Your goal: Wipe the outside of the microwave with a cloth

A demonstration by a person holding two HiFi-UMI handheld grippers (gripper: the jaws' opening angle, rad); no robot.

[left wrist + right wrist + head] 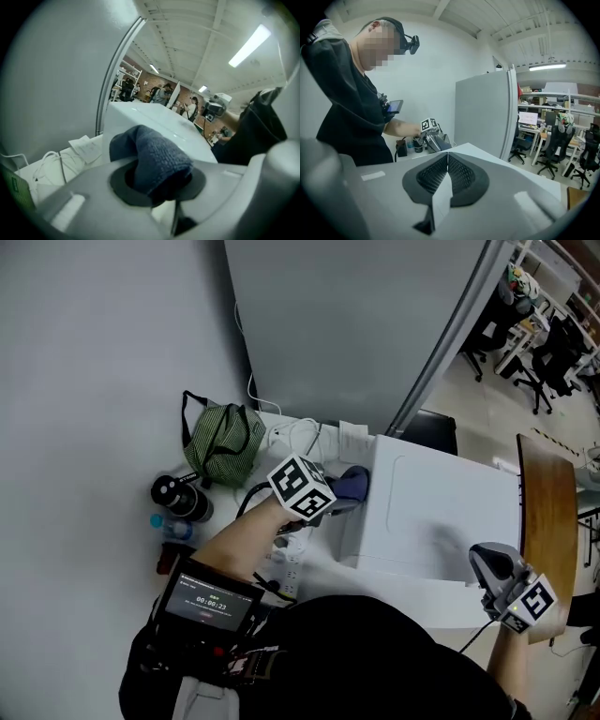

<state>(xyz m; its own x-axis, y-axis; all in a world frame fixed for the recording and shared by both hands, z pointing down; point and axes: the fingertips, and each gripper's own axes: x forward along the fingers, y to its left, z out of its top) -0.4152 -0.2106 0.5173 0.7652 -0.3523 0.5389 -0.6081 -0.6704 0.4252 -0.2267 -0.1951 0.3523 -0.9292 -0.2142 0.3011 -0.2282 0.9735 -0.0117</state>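
A: How many of each?
B: One white box-shaped microwave (441,512), one dark blue terry cloth (354,482), two grey grippers: left gripper (339,498), right gripper (480,559).
A: Beside them?
B: One green striped fabric bag (223,442), one black round canister (178,495), one blue-capped clear bottle (169,526).

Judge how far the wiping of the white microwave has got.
Done: the left gripper is shut on the dark blue terry cloth. In hand: the cloth meets the left side wall of the white box-shaped microwave. The right gripper, fingers together and empty, sits at its near right corner. Left: no face shows wipe marks, so top, front and far side probably remain.
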